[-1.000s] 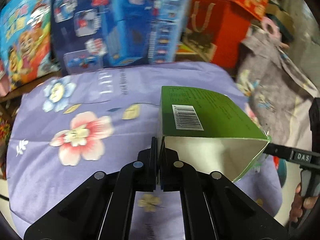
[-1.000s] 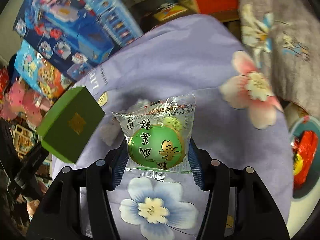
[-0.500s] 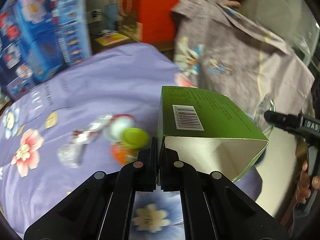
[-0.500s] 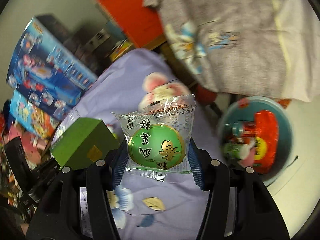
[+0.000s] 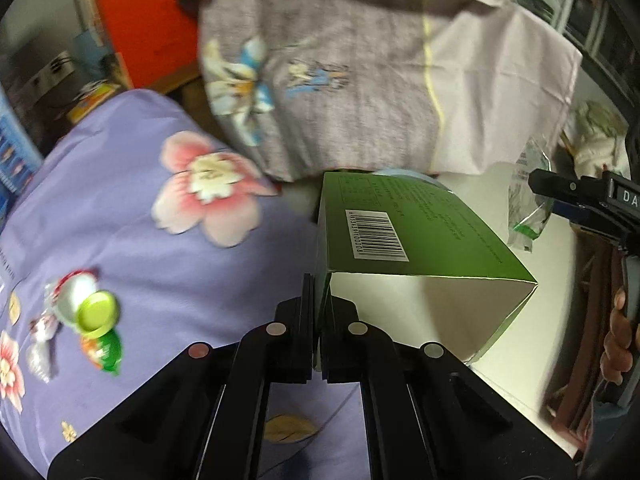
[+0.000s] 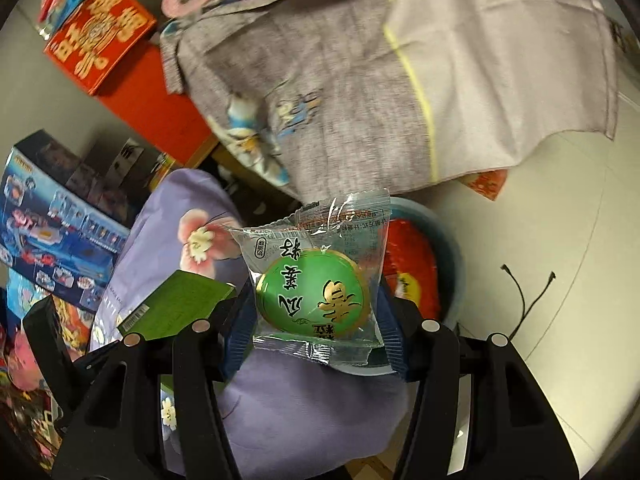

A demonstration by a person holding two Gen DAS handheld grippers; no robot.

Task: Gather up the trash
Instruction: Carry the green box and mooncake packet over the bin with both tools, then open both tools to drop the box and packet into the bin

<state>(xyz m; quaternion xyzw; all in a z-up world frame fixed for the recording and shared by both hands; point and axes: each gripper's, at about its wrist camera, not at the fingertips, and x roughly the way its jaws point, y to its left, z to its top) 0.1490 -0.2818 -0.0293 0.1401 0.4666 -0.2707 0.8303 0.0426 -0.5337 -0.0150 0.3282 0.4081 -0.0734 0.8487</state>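
My left gripper (image 5: 319,280) is shut on the flap of an open green carton (image 5: 408,232) with a barcode, held over the edge of the purple floral cloth (image 5: 120,216). My right gripper (image 6: 314,300) is shut on a clear snack packet with a green round label (image 6: 316,280). Behind that packet a blue bin (image 6: 448,256) stands on the floor with a red wrapper (image 6: 412,264) inside. The green carton (image 6: 176,308) shows at the left of the right wrist view. Small wrappers and a lime cap (image 5: 98,312) lie on the cloth at left.
A grey and pink garment (image 5: 360,72) hangs beyond the cloth. Red boxes (image 6: 100,32) and blue toy boxes (image 6: 44,224) are stacked at the back left. The right gripper (image 5: 592,204) and a hand (image 5: 618,344) appear at the right edge. A black cable (image 6: 524,300) lies on the pale floor.
Both grippers have swung to the right, off the middle of the purple cloth toward the floor side. The blue bin has come into view behind the packet. Both grips are unchanged.
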